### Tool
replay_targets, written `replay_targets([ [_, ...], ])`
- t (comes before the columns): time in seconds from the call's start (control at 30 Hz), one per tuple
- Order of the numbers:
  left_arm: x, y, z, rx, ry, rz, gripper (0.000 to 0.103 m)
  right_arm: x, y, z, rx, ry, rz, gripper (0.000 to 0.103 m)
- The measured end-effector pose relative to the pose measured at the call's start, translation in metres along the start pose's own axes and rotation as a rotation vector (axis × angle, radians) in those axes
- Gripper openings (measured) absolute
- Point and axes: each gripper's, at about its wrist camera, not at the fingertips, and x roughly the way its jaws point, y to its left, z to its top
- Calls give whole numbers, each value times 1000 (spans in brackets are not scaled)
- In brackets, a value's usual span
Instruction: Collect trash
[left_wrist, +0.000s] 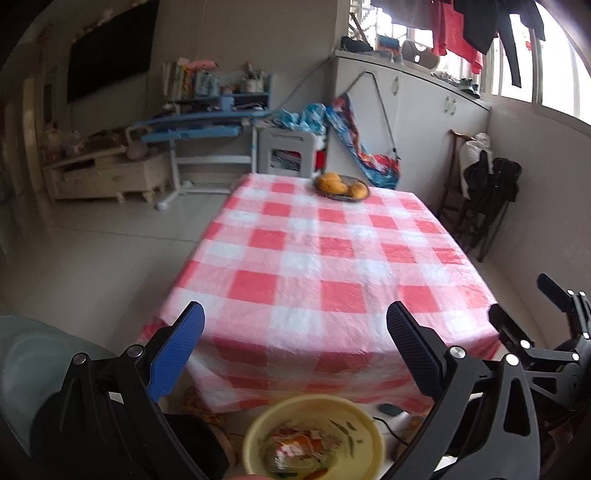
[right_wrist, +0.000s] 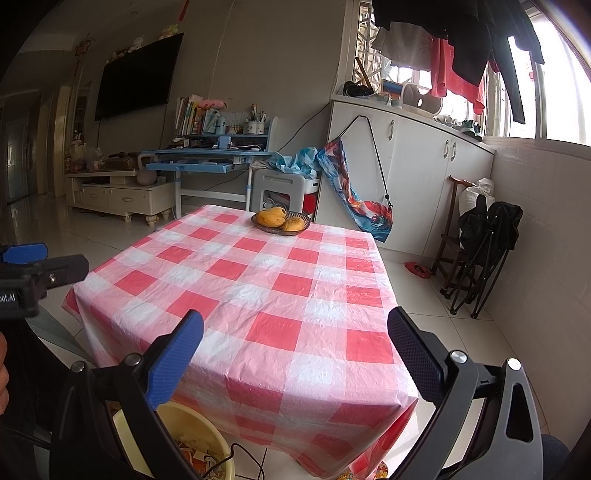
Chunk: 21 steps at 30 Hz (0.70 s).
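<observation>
- Checkered counter (right_wrist: 258, 295), only a fruit plate (right_wrist: 281, 221) at far end.
- Yellow trash bin (left_wrist: 314, 439) on floor below near edge, wrappers inside.
- Left gripper (left_wrist: 295, 345) and right gripper (right_wrist: 295, 347): jaws spread wide, holding nothing.

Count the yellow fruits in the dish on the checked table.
2 visible: one fruit at the left of the dish, another at its right. More might hide behind them.

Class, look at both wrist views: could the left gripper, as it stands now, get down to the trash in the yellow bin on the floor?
Probably yes. The left gripper is open and holds nothing, and the yellow bin sits just below it, in front of the table. The bin's mouth is uncovered, with the trash showing and nothing between.
</observation>
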Motion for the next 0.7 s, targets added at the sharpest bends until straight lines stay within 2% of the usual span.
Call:
replay_targets([
  [0.43, 0, -18, 2, 104, -12, 31, 96, -1, -3, -4, -3, 0, 0, 95],
  [0.7, 3, -12, 3, 74, 10, 19, 96, 0, -1, -2, -4, 1, 0, 95],
])
